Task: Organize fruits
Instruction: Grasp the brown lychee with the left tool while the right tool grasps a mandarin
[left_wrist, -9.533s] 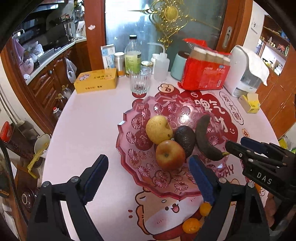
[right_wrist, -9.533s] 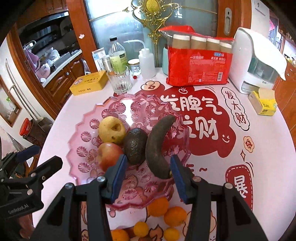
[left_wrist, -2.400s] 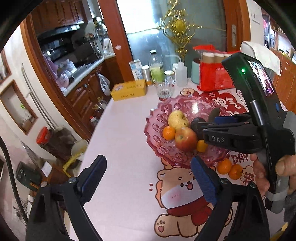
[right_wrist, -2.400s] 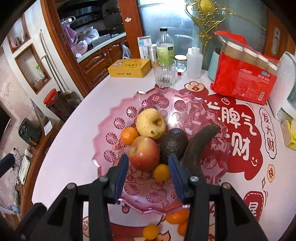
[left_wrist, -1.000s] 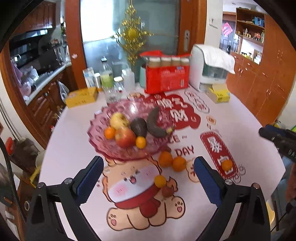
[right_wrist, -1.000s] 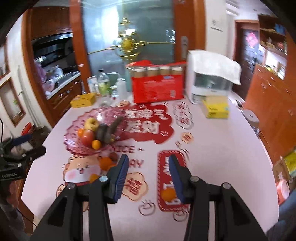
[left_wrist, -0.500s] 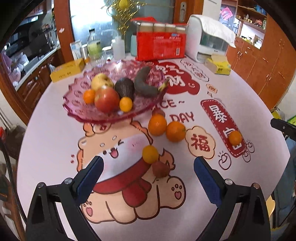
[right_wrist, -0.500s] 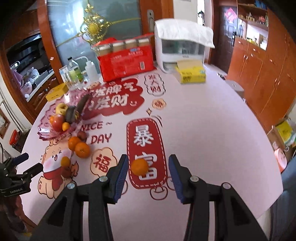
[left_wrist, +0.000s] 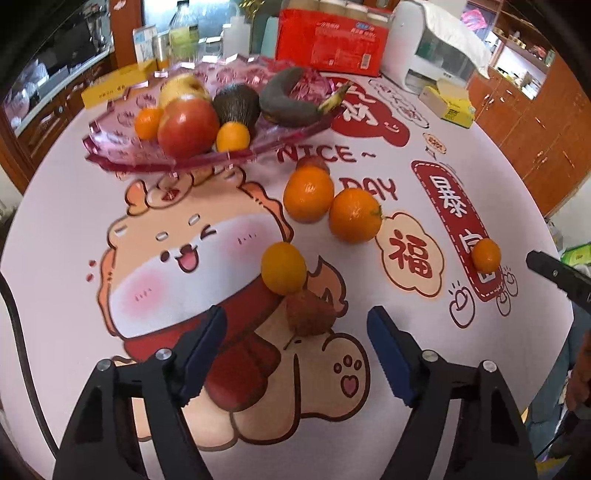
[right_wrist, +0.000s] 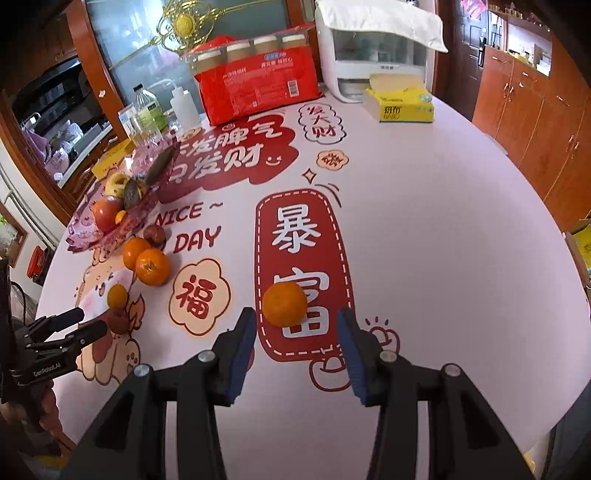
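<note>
My left gripper (left_wrist: 295, 345) hangs low over the table, its jaws closing. A brown-red lychee (left_wrist: 308, 313) lies between the blue fingertips, which are clear of it. A small orange (left_wrist: 283, 267) rests against the lychee's far side. My right gripper (right_wrist: 297, 350) is open, and a lone orange (right_wrist: 284, 303) sits just at its tips, untouched. The pink glass plate (left_wrist: 122, 162) at the far left holds an apple (left_wrist: 188, 127), a pear, an avocado (left_wrist: 236, 105), a dark banana (left_wrist: 291, 98) and two small oranges.
Two bigger oranges (left_wrist: 308, 194) (left_wrist: 354, 220) and a second lychee (left_wrist: 312, 162) lie near the plate. A red pack (right_wrist: 258, 85), bottles, a white appliance (right_wrist: 373, 55) and a yellow tissue box (right_wrist: 399, 103) line the back. The table edge curves close on the right.
Both grippers have sunk toward the table, so the fruit looks larger. The left jaws have narrowed around the lychee. The right jaws keep the same gap, now at the lone orange.
</note>
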